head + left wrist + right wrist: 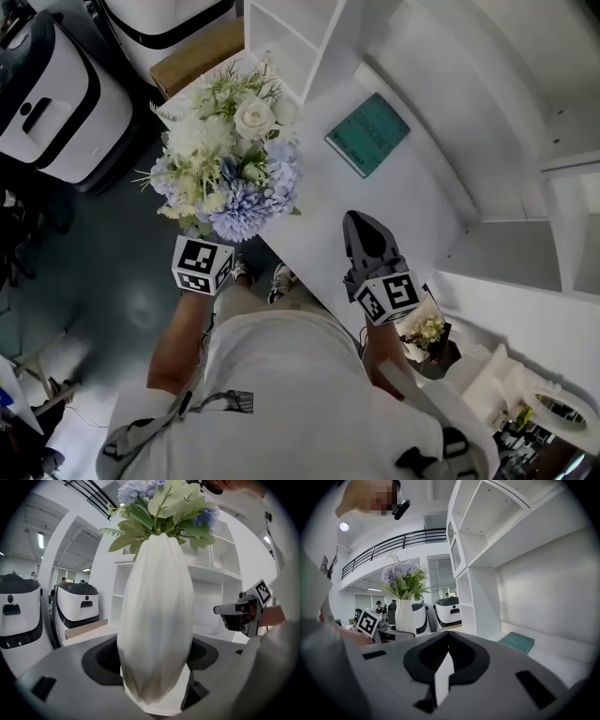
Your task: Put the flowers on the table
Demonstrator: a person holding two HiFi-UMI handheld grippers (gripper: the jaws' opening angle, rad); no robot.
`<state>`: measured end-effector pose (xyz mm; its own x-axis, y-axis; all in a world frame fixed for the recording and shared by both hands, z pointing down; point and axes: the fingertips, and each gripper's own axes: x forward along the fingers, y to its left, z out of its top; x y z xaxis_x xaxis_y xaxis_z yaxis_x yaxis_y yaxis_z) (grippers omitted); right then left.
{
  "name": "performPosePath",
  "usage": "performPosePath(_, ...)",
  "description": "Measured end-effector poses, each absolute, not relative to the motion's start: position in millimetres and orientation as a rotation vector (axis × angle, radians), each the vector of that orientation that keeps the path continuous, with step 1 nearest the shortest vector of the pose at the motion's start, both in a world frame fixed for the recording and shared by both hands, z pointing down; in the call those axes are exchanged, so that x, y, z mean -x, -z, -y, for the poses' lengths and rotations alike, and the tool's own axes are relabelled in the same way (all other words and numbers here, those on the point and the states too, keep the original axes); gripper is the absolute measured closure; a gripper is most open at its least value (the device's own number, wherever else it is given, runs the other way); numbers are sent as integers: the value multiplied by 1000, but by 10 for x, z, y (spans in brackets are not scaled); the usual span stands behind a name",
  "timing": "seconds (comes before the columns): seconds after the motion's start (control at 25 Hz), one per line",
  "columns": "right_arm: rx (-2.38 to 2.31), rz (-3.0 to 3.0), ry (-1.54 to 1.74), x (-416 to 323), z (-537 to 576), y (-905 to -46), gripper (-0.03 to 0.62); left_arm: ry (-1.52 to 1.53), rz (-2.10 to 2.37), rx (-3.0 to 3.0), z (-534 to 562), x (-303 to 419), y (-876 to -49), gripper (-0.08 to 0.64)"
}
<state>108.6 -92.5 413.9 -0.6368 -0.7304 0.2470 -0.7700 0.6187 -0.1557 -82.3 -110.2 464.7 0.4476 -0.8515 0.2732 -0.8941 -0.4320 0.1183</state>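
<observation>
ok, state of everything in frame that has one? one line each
left claw: shut on vase
right claw: shut, empty
vase: upright, carried, not set down
flowers: in the vase
book: closed, lying flat on the table

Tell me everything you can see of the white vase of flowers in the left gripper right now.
The white ribbed vase is tall, bulges in the middle and looks matte, like ceramic. It stands upright, clamped between the jaws of the left gripper, and appears to be held in the air beside the edge of the white table. A bouquet of pale blue hydrangeas, white roses and green leaves fills its mouth. Nothing else touches it.
</observation>
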Motion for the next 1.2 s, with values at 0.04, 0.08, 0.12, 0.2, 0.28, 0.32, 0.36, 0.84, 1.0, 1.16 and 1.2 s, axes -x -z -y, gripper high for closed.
performPosePath(0.04, -1266, 2664, -377, -1087, 979, -4164, 583, -252, 1494, -2460, 1185, 818, -4705, 181)
performPosePath(0.08, -1280, 2648, -383, -1083, 1017, -4187, 583, -253, 1477, -2468, 1257, 817, -4759, 181)
performPosePath(0.12, -1293, 2634, -388, -1077, 1041, -4209, 583, -255, 1461, -2477, 1322, 815, -4810, 181)
performPosePath(0.2, -1311, 2609, -390, -1076, 1080, -4257, 583, -258, 1431, -2494, 1453, 801, -4907, 181)
performPosePath(0.28, -1311, 2579, -374, -1076, 1109, -4285, 583, -255, 1409, -2507, 1567, 780, -5000, 181)
performPosePath(0.32, -1313, 2561, -369, -1077, 1106, -4290, 583, -252, 1400, -2511, 1605, 771, -5042, 181)
performPosePath(0.36, -1321, 2544, -370, -1082, 1090, -4294, 583, -247, 1389, -2516, 1634, 762, -5078, 181)
performPosePath(0.84, -1381, 2402, -345, -881, 851, -4221, 583, -280, 1303, -2625, 1888, 817, -5353, 181)
performPosePath(1.0, -1403, 2360, -345, -885, 779, -4220, 583, -276, 1289, -2649, 1948, 804, -5430, 181)
performPosePath(1.16, -1412, 2332, -356, -864, 709, -4248, 583, -276, 1262, -2659, 1983, 755, -5510, 180)
performPosePath(1.2, -1410, 2329, -361, -854, 705, -4269, 583, -275, 1253, -2658, 1994, 736, -5537, 181)
